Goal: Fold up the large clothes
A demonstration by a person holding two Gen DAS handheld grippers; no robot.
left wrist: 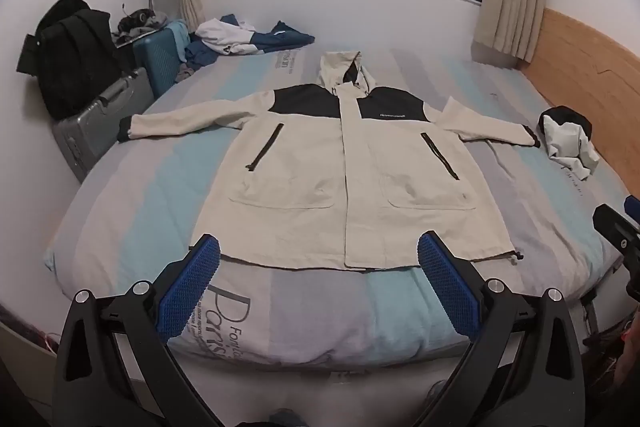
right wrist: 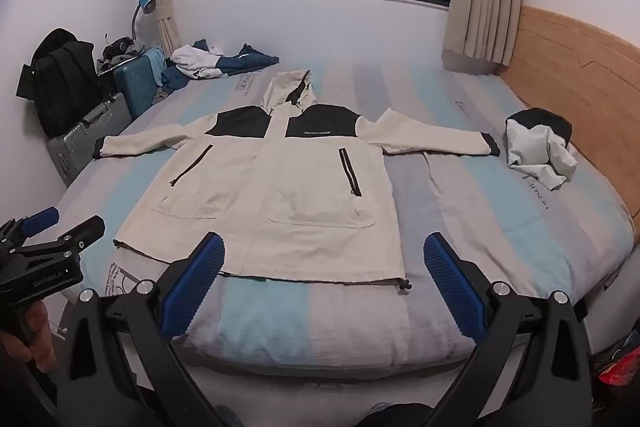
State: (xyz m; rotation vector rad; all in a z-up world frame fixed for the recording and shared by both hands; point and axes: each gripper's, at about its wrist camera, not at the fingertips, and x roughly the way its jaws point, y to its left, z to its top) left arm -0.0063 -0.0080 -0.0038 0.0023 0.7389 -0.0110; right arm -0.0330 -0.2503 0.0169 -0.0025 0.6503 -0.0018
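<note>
A cream hooded jacket [left wrist: 320, 163] with black shoulder panels lies flat and face up on the bed, sleeves spread out to both sides, hood toward the far wall. It also shows in the right wrist view [right wrist: 280, 187]. My left gripper [left wrist: 319, 255] is open and empty, hovering just short of the jacket's hem near its middle. My right gripper [right wrist: 324, 251] is open and empty, above the hem's right corner. The left gripper shows at the left edge of the right wrist view [right wrist: 52, 227].
The bed [left wrist: 304, 311] has a striped blue, grey and white cover. A folded white and black garment [right wrist: 536, 147] lies near the wooden headboard [right wrist: 580, 75]. A blue and white clothes pile [left wrist: 248, 39] lies at the far corner. Suitcases [left wrist: 100, 123] stand beside the bed on the left.
</note>
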